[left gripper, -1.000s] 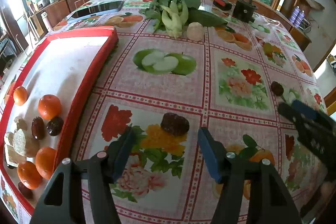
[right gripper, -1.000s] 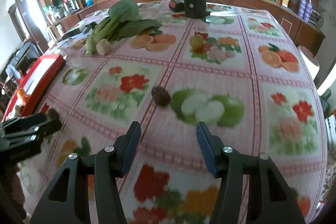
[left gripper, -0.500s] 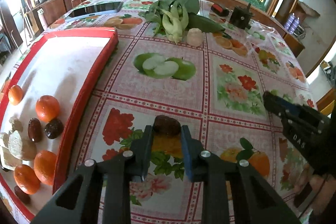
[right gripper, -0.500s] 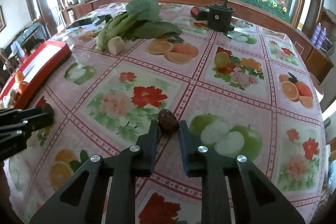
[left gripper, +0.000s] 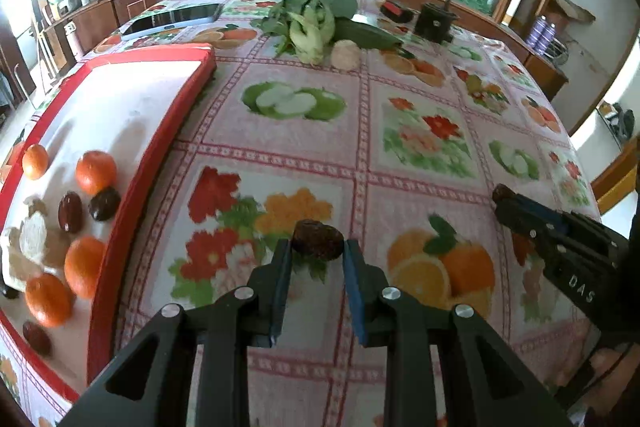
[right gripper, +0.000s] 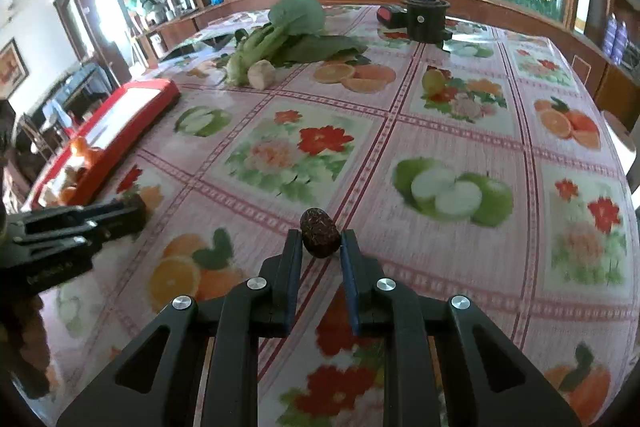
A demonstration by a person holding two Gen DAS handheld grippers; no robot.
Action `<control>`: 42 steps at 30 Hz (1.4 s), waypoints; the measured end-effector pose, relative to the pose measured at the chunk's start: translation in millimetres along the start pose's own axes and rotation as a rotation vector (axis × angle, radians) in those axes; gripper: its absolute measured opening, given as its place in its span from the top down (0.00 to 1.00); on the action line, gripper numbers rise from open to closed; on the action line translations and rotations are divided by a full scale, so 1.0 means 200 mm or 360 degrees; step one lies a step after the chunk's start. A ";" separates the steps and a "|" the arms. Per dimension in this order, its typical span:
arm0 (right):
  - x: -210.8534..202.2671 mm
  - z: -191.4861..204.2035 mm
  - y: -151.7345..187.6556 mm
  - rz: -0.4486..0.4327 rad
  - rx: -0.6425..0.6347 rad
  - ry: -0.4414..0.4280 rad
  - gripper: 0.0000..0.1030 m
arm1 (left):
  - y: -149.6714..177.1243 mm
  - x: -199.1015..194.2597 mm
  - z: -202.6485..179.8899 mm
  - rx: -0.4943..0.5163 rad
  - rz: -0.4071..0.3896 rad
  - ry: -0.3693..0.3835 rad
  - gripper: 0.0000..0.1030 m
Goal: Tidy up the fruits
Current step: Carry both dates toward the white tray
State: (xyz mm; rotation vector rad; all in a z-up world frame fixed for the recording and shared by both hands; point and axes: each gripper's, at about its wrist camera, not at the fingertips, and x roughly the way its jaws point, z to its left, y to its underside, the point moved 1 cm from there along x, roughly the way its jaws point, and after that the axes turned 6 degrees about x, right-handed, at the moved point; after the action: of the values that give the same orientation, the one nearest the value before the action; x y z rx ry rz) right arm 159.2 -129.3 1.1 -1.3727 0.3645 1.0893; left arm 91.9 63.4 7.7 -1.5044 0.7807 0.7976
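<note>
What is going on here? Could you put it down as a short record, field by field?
setting: table with a fruit-print cloth
left tongs: shut on a dark dried fruit
right tongs: shut on a second dark dried fruit
red tray: at the left, holding oranges, dark dried fruits and some pale pieces
far end of table: leafy greens, a phone, a black device
likely next: both fruits carried to the tray

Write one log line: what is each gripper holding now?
left gripper: shut on date | right gripper: shut on second date | tray: oranges, dates
</note>
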 end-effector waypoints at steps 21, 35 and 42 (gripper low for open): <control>-0.18 0.22 0.32 0.0053 0.0069 0.0046 0.81 | 0.21 -0.18 0.03 0.0096 0.0019 0.0101 0.72; -0.18 0.44 0.29 0.0013 0.0077 0.0108 0.81 | 0.25 -0.28 0.16 0.0146 0.0017 0.0227 0.72; -0.14 0.54 0.28 0.0015 0.0079 0.0106 0.81 | 0.30 -0.28 0.21 0.0183 0.0045 0.0249 0.72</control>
State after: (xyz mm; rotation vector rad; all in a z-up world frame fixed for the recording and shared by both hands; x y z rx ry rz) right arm 61.4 -53.4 14.7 -1.3669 0.4443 1.0376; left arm 10.0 101.8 19.7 -1.4672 0.9504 0.6500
